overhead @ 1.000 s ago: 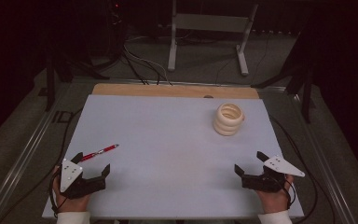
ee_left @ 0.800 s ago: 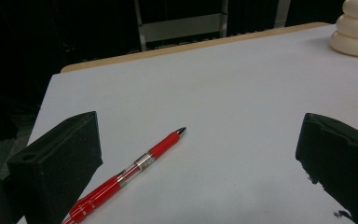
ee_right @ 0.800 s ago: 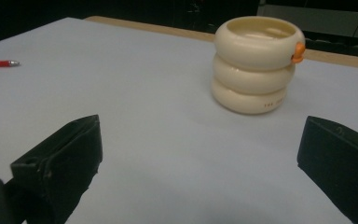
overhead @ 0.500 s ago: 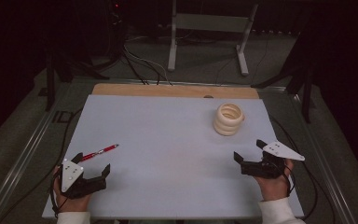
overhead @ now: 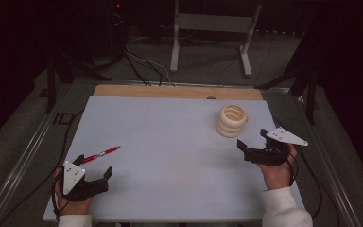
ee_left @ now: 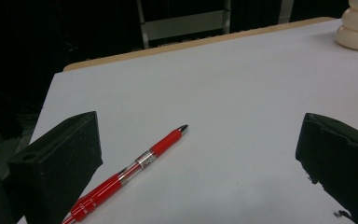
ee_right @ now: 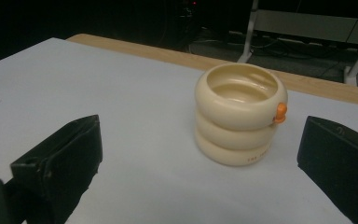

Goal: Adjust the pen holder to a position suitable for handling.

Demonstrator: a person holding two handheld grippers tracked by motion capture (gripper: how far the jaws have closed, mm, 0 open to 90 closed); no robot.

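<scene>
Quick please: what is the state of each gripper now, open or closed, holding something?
Left gripper: open, holding nothing.
Right gripper: open, holding nothing.

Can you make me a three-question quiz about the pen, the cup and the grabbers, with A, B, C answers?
1. Where is the pen?
A. Inside the cup
B. On the table by the left gripper
C. On the floor

2. What colour is the cup?
A. Cream
B. Blue
C. Green

3. How is the right gripper?
A. Shut on the cup
B. Shut on the pen
C. Open, holding nothing

Answers:
1. B, the pen lies flat on the table, just ahead of the left gripper.
2. A, the ribbed cup is cream, with a small orange knob on its side.
3. C, in the right gripper view its jaws stand wide apart, with the cup farther ahead and nothing between them.
</scene>
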